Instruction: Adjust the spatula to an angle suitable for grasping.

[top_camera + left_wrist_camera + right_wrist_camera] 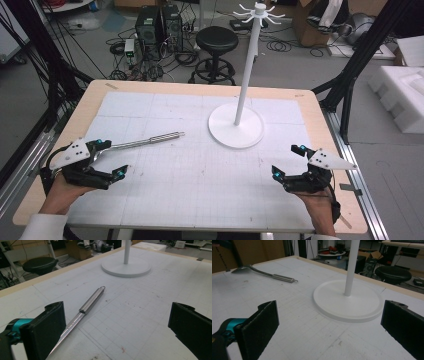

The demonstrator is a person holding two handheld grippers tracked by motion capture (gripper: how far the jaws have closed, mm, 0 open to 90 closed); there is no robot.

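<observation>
On the tabletop (150, 200) the white hook stand (236, 125) rises empty, well beyond both grippers. The steel ladle (82, 310) lies flat just beside the left gripper's (106, 159) released fingers (47, 330); the right gripper (288, 161) is released too. Nothing is picked up yet, so grasping and hanging apparently remain.

No text, label, brand, number or sign can be read in any of the views. The white mat on the counter (200, 165) carries only a faint printed grid with no figures along it. The cardboard boxes (312, 27) at the upper right of the high view show no print sharp enough to make out.
</observation>
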